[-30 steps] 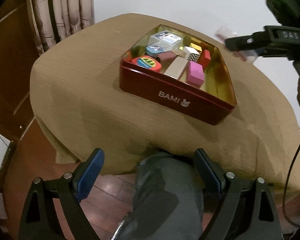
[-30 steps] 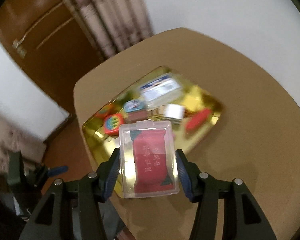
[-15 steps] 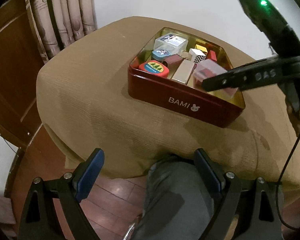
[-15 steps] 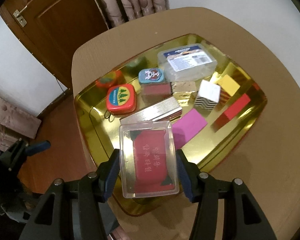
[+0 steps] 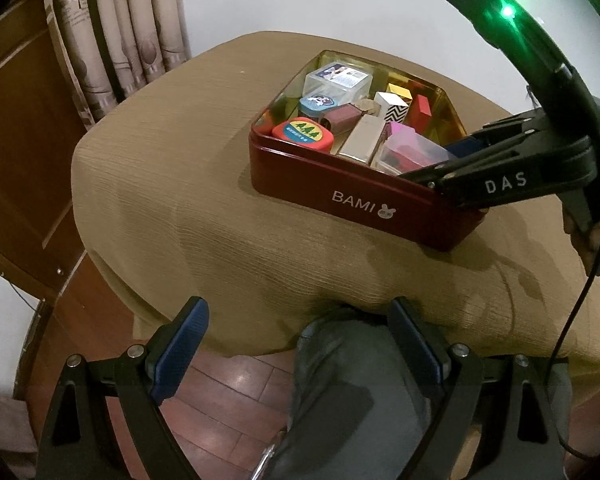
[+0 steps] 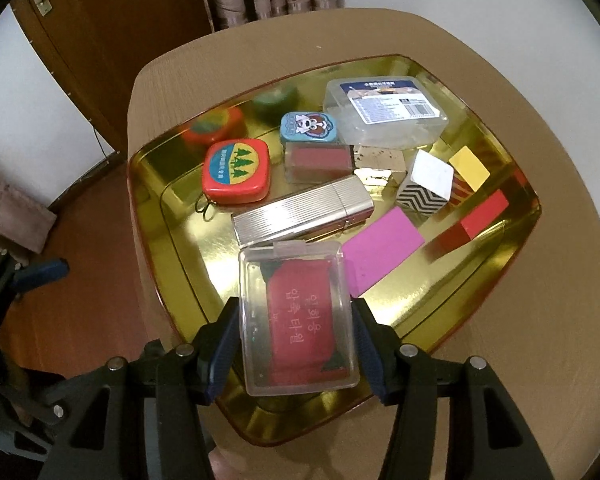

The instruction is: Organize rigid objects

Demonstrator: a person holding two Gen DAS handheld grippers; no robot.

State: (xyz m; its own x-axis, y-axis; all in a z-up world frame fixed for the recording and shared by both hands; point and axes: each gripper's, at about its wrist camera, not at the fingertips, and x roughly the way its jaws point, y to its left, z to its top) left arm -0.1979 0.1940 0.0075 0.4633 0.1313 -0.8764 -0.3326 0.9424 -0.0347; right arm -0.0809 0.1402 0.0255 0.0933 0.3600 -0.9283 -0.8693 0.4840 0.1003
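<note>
My right gripper [image 6: 296, 320] is shut on a clear plastic card case [image 6: 298, 316] with a red card inside. It holds the case over the near part of a red BAMI tin [image 5: 360, 200] with a gold inside [image 6: 188, 184]. In the left wrist view the case [image 5: 412, 152] sits low in the tin at its right corner. The tin holds several small things: a red tape measure [image 6: 236, 170], a silver lighter [image 6: 304, 210], a pink block [image 6: 382, 250] and a clear box [image 6: 384, 114]. My left gripper [image 5: 296, 344] is open and empty, off the table's near edge.
The tin stands on a round table with a tan cloth [image 5: 180, 200]. A person's knee in grey trousers [image 5: 352, 380] is under my left gripper. A wooden door [image 6: 112, 32] and curtains [image 5: 120, 32] stand behind the table. A white wall is at the back.
My right gripper has moved down and forward with the card case, from above the tin to low inside it. My left gripper stays open and has shifted slightly.
</note>
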